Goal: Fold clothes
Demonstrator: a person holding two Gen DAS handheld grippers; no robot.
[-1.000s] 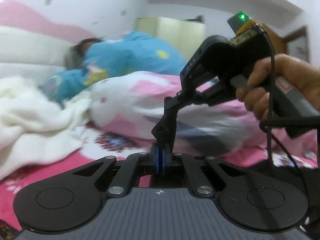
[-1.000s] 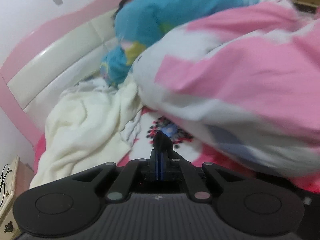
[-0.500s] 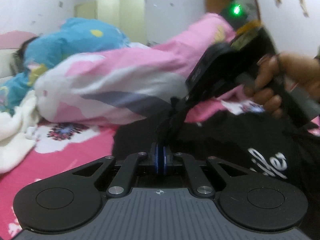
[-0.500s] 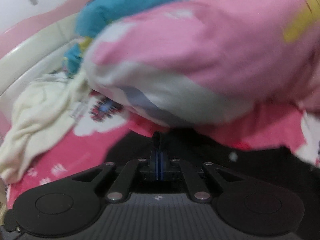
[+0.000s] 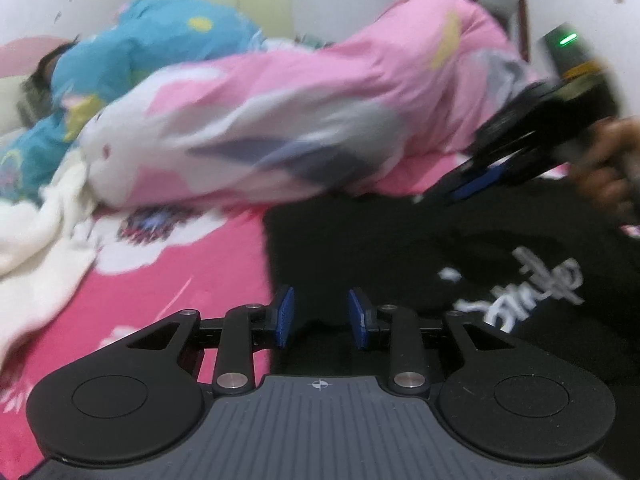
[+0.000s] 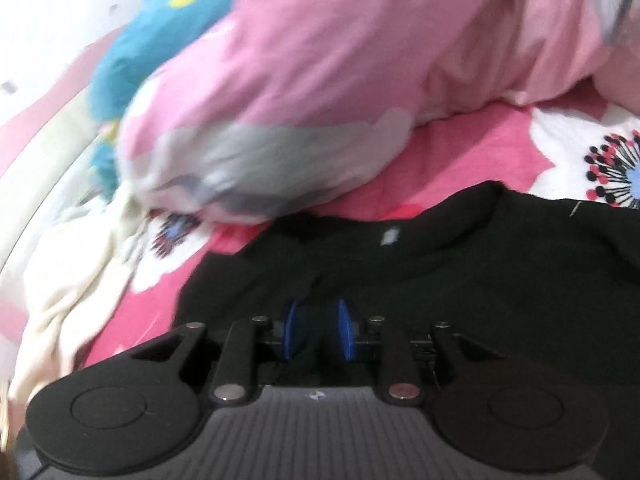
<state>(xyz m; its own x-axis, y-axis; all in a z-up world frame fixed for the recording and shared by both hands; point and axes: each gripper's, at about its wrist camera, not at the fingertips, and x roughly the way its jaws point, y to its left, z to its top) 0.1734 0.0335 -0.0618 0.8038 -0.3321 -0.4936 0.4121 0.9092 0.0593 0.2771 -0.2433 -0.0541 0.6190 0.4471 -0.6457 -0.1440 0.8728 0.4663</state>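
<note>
A black T-shirt (image 5: pixel 400 248) lies spread on the pink flowered bedsheet (image 5: pixel 180 288) directly beneath both grippers, the left gripper (image 5: pixel 321 317) and right gripper (image 6: pixel 319 330) each having just parted, jaws empty.

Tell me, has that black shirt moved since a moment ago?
Yes. The black shirt hung pinched up above the pink floral sheet before; now it lies spread flat on it, below the pink quilt.
</note>
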